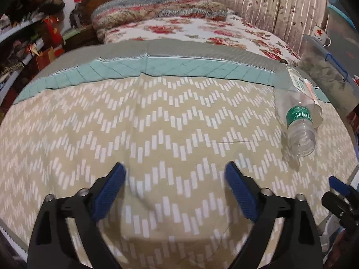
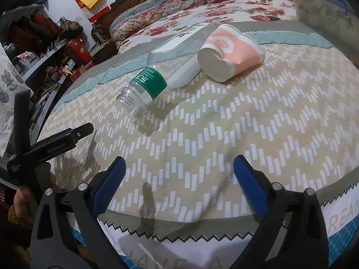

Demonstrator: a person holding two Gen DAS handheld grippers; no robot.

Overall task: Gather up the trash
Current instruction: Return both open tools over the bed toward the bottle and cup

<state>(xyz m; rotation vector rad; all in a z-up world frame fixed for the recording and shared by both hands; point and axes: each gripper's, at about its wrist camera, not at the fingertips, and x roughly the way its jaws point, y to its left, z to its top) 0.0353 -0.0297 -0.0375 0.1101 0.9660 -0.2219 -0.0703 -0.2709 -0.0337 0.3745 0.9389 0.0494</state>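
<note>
While right claw (image 2: pixel 179 179) gapes, bottle (image 2: pixel 148 87) ahead-left, apart.

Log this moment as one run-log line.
left tongs open, empty | right tongs open, empty | bottle, paper cup lying on bed

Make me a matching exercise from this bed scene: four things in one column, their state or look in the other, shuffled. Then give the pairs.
Column 1
1. plastic bottle
2. paper cup
3. right gripper
4. enamel mug

Column 2
A. pink and white, on its side
B. open, holding nothing
C. clear, green label, uncapped, lying down
D. white with a red star, upright on the storage box beside the bed

Pairs: 1-C, 2-A, 3-B, 4-D
</note>
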